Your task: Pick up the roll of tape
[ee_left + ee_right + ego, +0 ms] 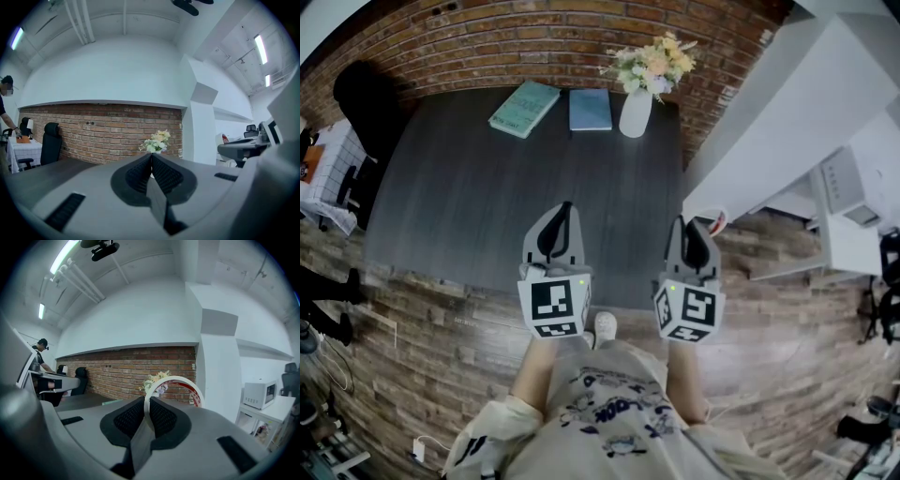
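The roll of tape (174,386), a thin white ring with a red inner edge, stands upright between the jaws of my right gripper (146,401), which is shut on its near rim. In the head view the tape (715,219) pokes out past the right gripper (695,228), held over the right front edge of the dark table (469,206). My left gripper (563,217) hangs beside it over the table's front edge. Its jaws are pressed together with nothing between them, as the left gripper (151,155) view shows.
At the table's far edge lie a teal book (524,108) and a blue book (590,110), beside a white vase of flowers (638,98). A white column (787,122) and counter with a microwave (848,192) stand to the right. A black chair (366,103) is at far left.
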Action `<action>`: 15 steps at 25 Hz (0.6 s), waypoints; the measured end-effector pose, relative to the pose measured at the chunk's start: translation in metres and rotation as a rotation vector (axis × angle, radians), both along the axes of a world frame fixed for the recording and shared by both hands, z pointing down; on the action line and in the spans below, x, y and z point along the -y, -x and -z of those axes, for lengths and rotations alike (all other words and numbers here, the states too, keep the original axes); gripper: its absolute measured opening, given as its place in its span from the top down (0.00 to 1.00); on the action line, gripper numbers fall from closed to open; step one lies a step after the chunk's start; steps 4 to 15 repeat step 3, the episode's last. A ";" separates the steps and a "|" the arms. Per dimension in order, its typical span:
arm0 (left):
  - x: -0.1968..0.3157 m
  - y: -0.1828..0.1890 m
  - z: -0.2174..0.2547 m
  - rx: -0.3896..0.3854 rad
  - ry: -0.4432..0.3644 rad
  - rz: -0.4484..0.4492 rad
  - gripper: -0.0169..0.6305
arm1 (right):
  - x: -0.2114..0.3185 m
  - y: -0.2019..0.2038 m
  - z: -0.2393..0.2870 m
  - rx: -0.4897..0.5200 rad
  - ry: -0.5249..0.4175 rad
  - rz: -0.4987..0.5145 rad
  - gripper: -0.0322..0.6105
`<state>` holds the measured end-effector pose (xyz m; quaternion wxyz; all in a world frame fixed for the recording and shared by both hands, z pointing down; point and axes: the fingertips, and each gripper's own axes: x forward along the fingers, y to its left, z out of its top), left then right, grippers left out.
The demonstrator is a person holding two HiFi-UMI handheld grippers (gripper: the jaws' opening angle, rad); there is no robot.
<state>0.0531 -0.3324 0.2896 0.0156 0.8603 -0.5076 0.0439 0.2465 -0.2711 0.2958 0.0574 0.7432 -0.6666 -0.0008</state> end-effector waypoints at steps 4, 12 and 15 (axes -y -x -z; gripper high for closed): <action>0.000 0.001 0.000 0.001 0.001 0.001 0.97 | -0.001 0.001 0.002 -0.004 -0.002 -0.003 0.89; 0.000 0.001 0.000 0.001 0.001 0.001 0.97 | -0.001 0.001 0.002 -0.004 -0.002 -0.003 0.89; 0.000 0.001 0.000 0.001 0.001 0.001 0.97 | -0.001 0.001 0.002 -0.004 -0.002 -0.003 0.89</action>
